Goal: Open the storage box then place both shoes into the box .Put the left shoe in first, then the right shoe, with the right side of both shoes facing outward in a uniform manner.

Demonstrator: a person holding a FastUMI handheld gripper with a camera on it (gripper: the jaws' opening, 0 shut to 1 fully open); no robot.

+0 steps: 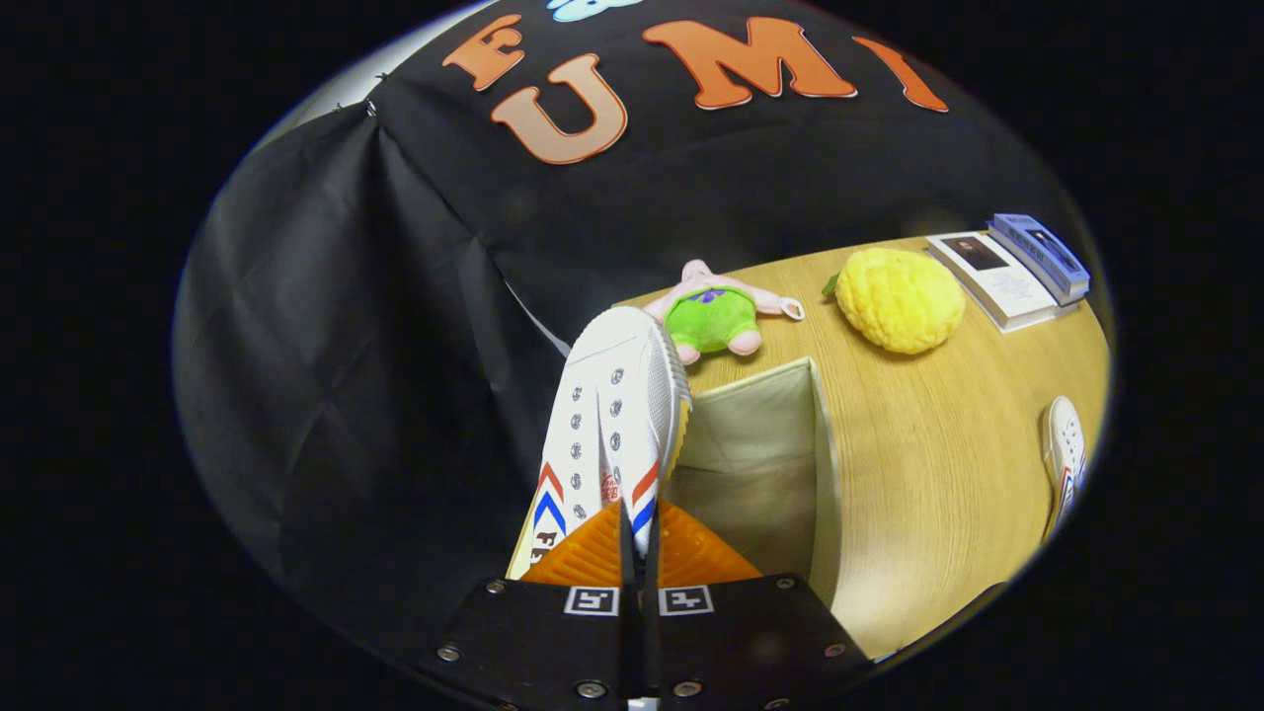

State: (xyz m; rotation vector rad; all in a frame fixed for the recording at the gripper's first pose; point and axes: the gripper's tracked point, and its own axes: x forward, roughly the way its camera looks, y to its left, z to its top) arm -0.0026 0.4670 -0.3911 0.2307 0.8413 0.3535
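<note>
My gripper (637, 538) is shut on a white canvas shoe (612, 415) with red and blue stripes, both fingers pinching its upper near the heel end. The shoe points away from the fingers, toe up, hanging over the left edge of the open beige storage box (765, 434). The box's inside is bare where I can see it, just right of the shoe. The second white shoe (1064, 456) lies on the wooden table (938, 464) far to the right of the box.
Beyond the box lie a pink and green plush toy (713, 316) and a yellow bumpy plush fruit (899, 299). Two books (1017, 269) sit at the table's far right corner. Black cloth hangs behind and to the left.
</note>
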